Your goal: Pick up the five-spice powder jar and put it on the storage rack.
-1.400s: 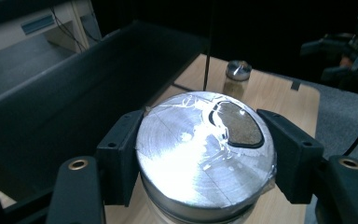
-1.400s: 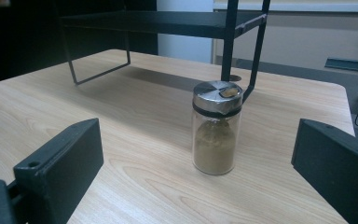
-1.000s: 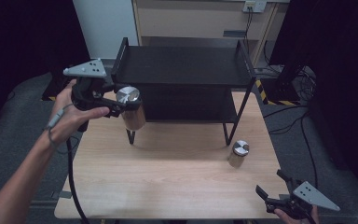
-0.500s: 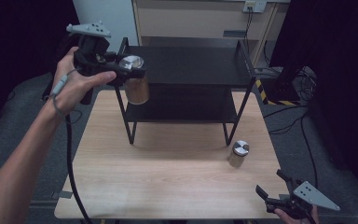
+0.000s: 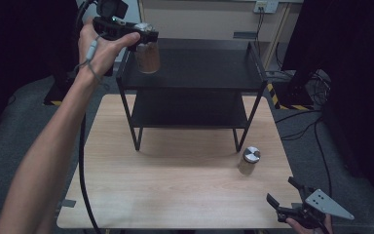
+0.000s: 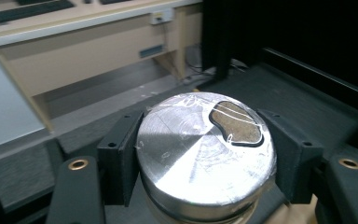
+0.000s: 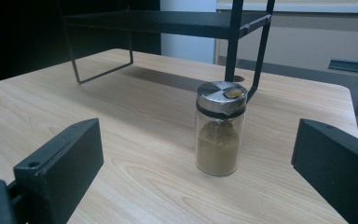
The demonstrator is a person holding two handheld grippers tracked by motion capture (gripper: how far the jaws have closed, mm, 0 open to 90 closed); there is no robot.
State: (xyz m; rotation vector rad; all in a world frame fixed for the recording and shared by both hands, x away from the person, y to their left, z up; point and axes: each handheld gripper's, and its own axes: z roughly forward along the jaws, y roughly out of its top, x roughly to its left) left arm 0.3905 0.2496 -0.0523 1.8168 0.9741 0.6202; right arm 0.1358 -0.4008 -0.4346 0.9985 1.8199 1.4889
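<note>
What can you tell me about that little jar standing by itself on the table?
The jar is small, of clear glass, about half full of a brownish powder. It has a shiny metal lid with a bean-shaped opening in it and a dark band below the lid. It stands upright on the wooden table, near the front right leg of the black shelf rack. Nothing else touches it; the right tool sits open, some way off.

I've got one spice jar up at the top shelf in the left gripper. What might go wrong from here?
1. The left gripper grips the held jar only by its metal lid; the glass body could swing or slip.
2. It hangs at the top shelf corner, so its base may catch the raised rim.
3. The second jar stands near the shelf's leg.
</note>
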